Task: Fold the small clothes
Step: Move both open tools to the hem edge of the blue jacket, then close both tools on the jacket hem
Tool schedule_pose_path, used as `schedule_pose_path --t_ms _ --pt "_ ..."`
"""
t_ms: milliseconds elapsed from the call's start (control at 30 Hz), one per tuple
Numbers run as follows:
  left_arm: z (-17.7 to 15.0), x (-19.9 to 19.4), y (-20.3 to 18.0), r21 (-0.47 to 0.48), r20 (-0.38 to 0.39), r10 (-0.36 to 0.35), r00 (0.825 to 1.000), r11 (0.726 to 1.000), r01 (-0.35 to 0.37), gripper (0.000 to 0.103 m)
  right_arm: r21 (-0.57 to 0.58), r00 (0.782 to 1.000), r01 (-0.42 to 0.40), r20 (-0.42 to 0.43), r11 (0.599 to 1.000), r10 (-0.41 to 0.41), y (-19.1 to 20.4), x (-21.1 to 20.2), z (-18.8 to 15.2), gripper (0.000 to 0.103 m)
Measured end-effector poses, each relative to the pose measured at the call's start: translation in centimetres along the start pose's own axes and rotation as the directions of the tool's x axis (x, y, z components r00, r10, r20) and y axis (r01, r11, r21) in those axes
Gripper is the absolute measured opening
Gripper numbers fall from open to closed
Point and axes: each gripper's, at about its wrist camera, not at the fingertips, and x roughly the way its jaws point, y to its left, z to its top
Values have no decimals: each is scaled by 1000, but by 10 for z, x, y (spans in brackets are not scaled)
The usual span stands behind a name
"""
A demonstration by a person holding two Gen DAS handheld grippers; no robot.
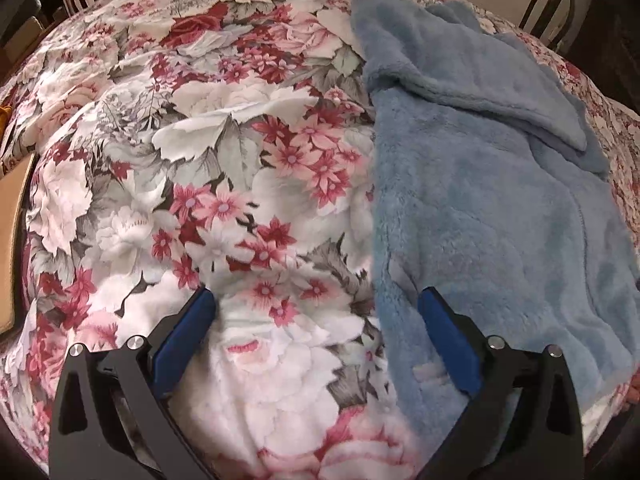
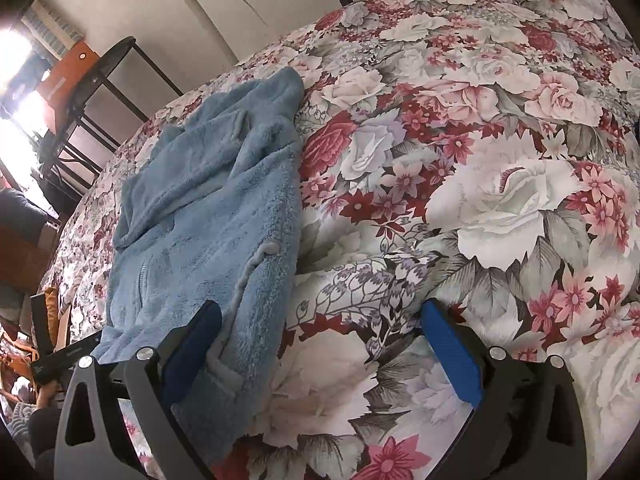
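I see a big bed with a flowery blanket (image 1: 168, 168), and the fluffy blue jacket (image 1: 492, 216) lies on top of it. It is partly folded, with one sleeve or flap lying across its top part.

My left gripper (image 1: 316, 320) hangs over the jacket's near edge. Its jaws are spread wide and hold nothing. One jaw is above the jacket and the other is above the bare blanket beside it. My right gripper (image 2: 320, 328) is spread wide too and holds nothing. It hangs over the other long edge of the jacket, one jaw above the fluff and one above the blanket.

Here is what I think could go wrong. The jacket is thick and soft, so a pinch could grab just the top fluff and slip off. Or a jaw could dig too deep and catch the blanket with the jacket, and then the blanket lifts too and the fold gets messy.

The right view shows the jacket's zipper (image 2: 141, 276) and a pale cord (image 2: 248, 268) near the jacket's edge. It also shows a dark metal rack (image 2: 100, 92) past the far end of the jacket. The left view shows none of these, but it shows the folded-over flap (image 1: 480, 80) better.
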Motion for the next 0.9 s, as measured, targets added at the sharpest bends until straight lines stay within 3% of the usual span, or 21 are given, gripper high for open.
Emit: schedule_pose_path --t_ms 67,133,200,233,333,433,533,600,667,733,800,900 --pt "-2 -9 0 -4 -31 -45 999 999 45 99 5 1000 -2 2 1000 2 0 -1 0 100" --pt "-3 -25 5 -42 -35 -179 983 983 178 99 12 1000 -8 2 1000 8 -1 -2 0 100" --pt "-3 -39 9 -85 -37 -311 950 948 307 99 21 1000 -20 -1 1000 20 -2 -4 0 100" --pt "-2 -45 10 -111 -43 -386 922 919 379 99 27 1000 -26 -3 999 27 -3 -5 -1 100" --pt "1 -50 5 -146 -73 -473 878 876 460 99 60 998 -57 -9 997 58 -7 -10 1 100" --pt "2 -45 -7 -134 -123 -488 864 871 473 99 128 989 -146 9 981 146 -11 -26 4 99" --pt "2 -31 -11 -144 -168 -467 868 883 447 99 213 964 -264 24 940 266 -19 -39 10 99" --pt "2 -24 -10 -158 -182 -467 865 883 443 99 254 946 -316 8 914 324 -23 -41 14 93" --pt "0 -17 -9 -159 -185 -470 863 881 446 99 278 936 -335 -14 900 352 -24 -39 14 83" --pt "-1 -13 -10 -154 -188 -471 862 881 448 98 289 933 -334 -33 897 358 -23 -35 13 67" --pt "-2 -14 -11 -149 -178 -478 860 877 456 98 297 931 -335 -45 894 363 -21 -31 11 62" --pt "-2 -18 -10 -162 -151 -534 832 843 512 98 298 918 -352 -73 887 389 -12 -24 9 60"
